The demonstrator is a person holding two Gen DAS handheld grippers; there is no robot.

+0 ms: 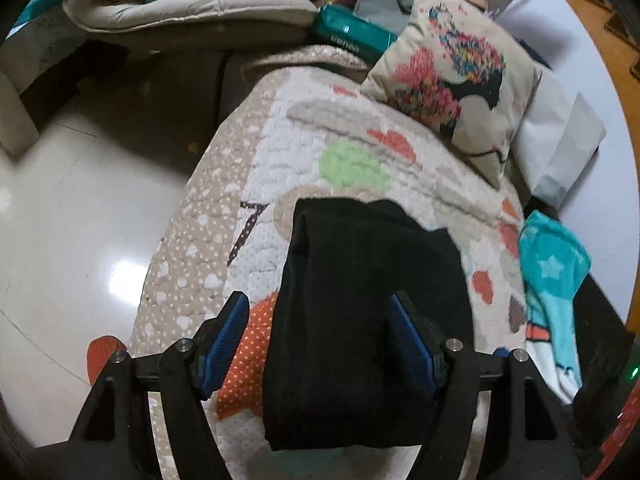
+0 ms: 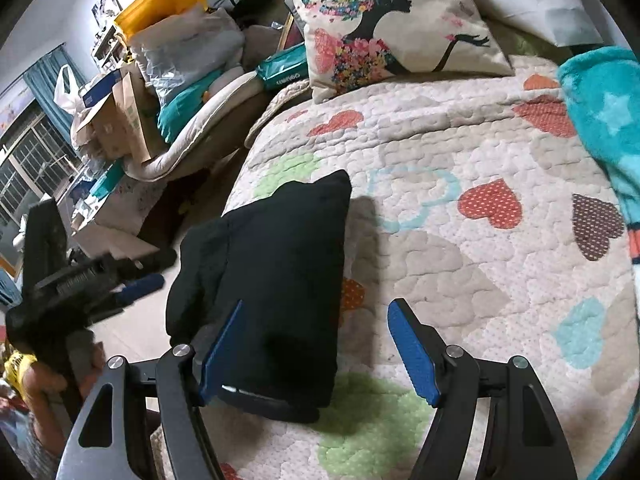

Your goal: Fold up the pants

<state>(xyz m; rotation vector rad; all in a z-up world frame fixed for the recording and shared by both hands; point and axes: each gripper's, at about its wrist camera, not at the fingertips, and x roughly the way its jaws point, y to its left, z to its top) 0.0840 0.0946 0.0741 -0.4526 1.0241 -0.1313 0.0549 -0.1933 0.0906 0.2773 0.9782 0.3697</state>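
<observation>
- Two grippers stood over a bed covered by a quilt (image 2: 460, 240) patterned with hearts, and neither held anything.
- The left gripper (image 1: 320, 316) had its blue pads (image 1: 226, 332) spread wide; the black pants (image 1: 368, 320) lay below the gap, no pad pressing on them.
- The right gripper (image 2: 316, 324) also stood wide apart, its left pad in front of the pants (image 2: 272, 272) and its right pad over bare quilt, gripping nothing.
- The pants lay folded into a compact dark rectangle on the quilt, near the bed's edge beside the shiny floor (image 1: 72, 216).
- A cushion (image 2: 392, 20) printed with a flower-haired figure rested at the head of the bed, well apart from the pants.
- A turquoise blanket (image 2: 600, 112) with pale stars lay along the far side of the quilt.
- In the right wrist view the left gripper (image 2: 136, 288) appeared at the left, held by a hand (image 2: 52, 376), level with the near end of the pants.
</observation>
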